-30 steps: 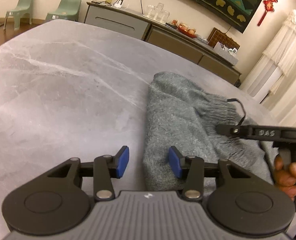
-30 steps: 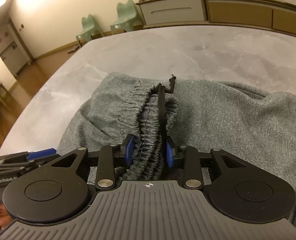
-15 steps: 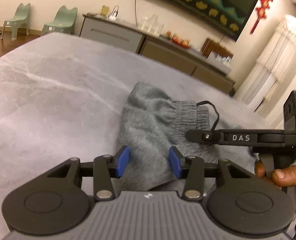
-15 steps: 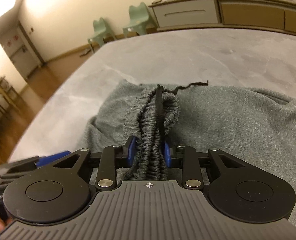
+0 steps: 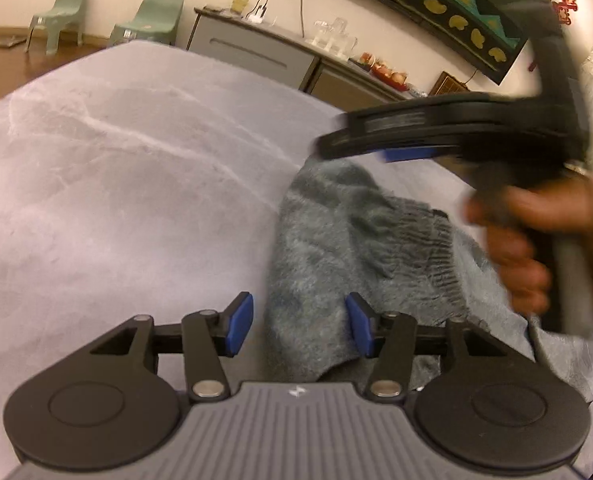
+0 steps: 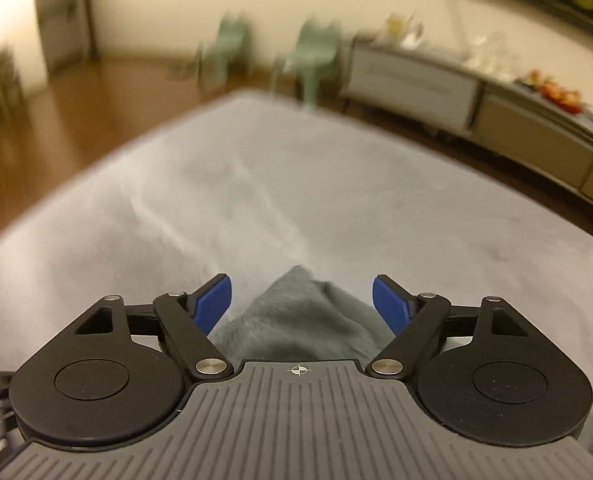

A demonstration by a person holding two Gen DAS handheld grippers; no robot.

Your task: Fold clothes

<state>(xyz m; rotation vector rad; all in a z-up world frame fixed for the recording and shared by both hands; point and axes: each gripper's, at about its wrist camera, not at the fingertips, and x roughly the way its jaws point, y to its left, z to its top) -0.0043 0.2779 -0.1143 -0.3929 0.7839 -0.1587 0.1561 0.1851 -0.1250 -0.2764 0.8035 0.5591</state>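
Opening right claw (image 6: 301,304) above sweater (image 6: 300,320)

one grey garment (image 5: 336,240), two hand-held grippers, two green chairs (image 5: 152,16), one table (image 5: 116,184)

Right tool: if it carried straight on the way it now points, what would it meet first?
Probably the grey garment, whose tip lies between the open right tool's pads, just released as they opened. Beyond it there is only bare table. The blur leaves depth uncertain.
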